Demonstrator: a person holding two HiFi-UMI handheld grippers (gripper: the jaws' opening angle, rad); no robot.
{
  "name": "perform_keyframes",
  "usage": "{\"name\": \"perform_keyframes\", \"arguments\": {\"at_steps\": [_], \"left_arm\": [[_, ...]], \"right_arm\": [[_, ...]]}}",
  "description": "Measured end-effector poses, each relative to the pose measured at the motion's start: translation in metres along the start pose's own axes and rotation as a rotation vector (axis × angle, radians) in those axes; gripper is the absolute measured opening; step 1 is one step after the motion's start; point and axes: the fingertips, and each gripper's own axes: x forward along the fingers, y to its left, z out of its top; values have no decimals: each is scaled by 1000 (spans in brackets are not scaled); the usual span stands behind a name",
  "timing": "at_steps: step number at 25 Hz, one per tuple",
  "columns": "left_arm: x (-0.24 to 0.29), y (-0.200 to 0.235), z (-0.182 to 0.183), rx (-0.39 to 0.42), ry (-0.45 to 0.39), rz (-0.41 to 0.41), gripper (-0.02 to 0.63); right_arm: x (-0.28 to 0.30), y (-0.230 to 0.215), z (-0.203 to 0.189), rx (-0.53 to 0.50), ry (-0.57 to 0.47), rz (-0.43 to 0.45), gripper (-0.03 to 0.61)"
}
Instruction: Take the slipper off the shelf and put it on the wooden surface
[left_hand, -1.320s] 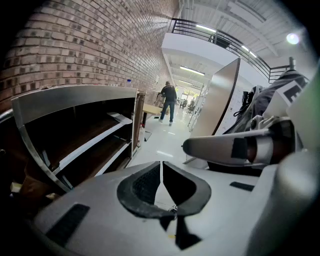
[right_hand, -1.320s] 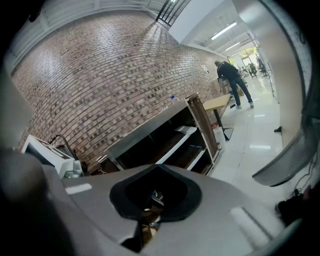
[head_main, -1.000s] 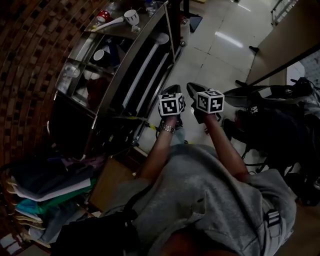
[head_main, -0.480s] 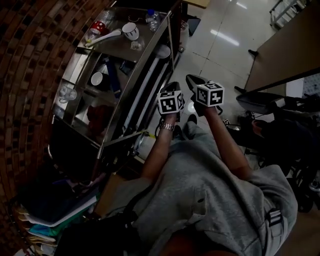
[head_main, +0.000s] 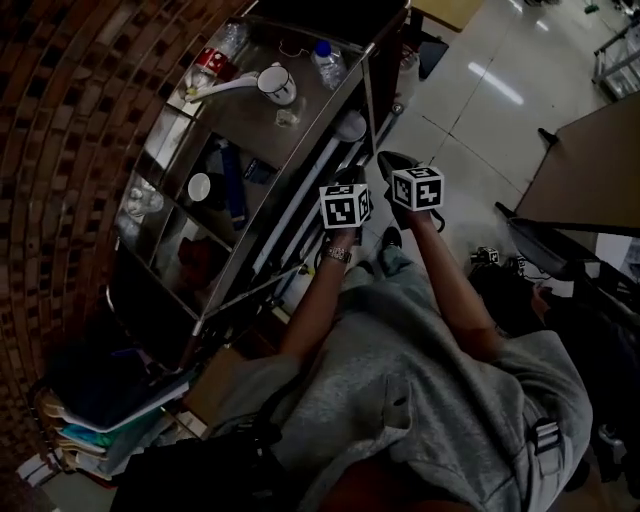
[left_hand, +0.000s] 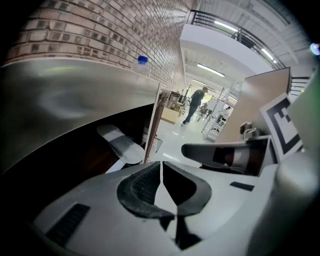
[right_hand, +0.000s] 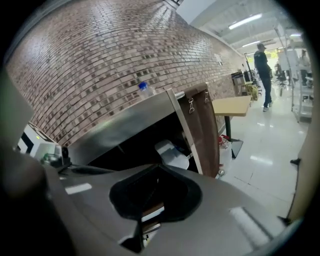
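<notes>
A white slipper (head_main: 350, 126) lies sole up at the end of the metal shelf unit (head_main: 300, 150), just under its top board. The same slipper (left_hand: 120, 145) shows beyond my left gripper (left_hand: 161, 166), which is shut and empty. The slipper (right_hand: 171, 152) is also ahead of my right gripper (right_hand: 159, 170), likewise shut with nothing in it. In the head view the left gripper (head_main: 350, 180) and right gripper (head_main: 392, 165) are held side by side, a short way short of the slipper. A wooden table (head_main: 590, 170) stands to the right.
The shelf top carries a white mug (head_main: 277, 83), a blue-capped bottle (head_main: 327, 62) and a red can (head_main: 208, 62). Lower shelves hold cups and dark items. Stacked folders (head_main: 110, 420) sit at lower left. A person (right_hand: 262, 70) walks far off on the tiled floor (head_main: 470, 110).
Both grippers have moved a little forward toward the shelf end, still side by side and shut. The head view has swung so that more of the shelf top shows.
</notes>
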Motion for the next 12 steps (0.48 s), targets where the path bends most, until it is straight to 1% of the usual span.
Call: {"name": "perform_keyframes", "arguments": {"at_steps": [1, 3, 5, 6, 10, 12], "left_arm": [[6, 5, 2, -17, 1, 13, 20], [15, 16, 1, -34, 11, 29, 20], [26, 24, -3, -46, 26, 34, 20], [33, 25, -6, -54, 33, 30, 20], [51, 28, -20, -94, 70, 6, 19], [57, 30, -26, -107, 85, -4, 19]], "right_arm": [[15, -5, -3, -8, 26, 12, 3], [48, -13, -14, 0, 85, 36, 26], [78, -24, -24, 61, 120, 53, 46], [90, -32, -26, 112, 121, 54, 62], [135, -65, -32, 398, 68, 48, 207], [161, -83, -35, 500, 49, 42, 234]]}}
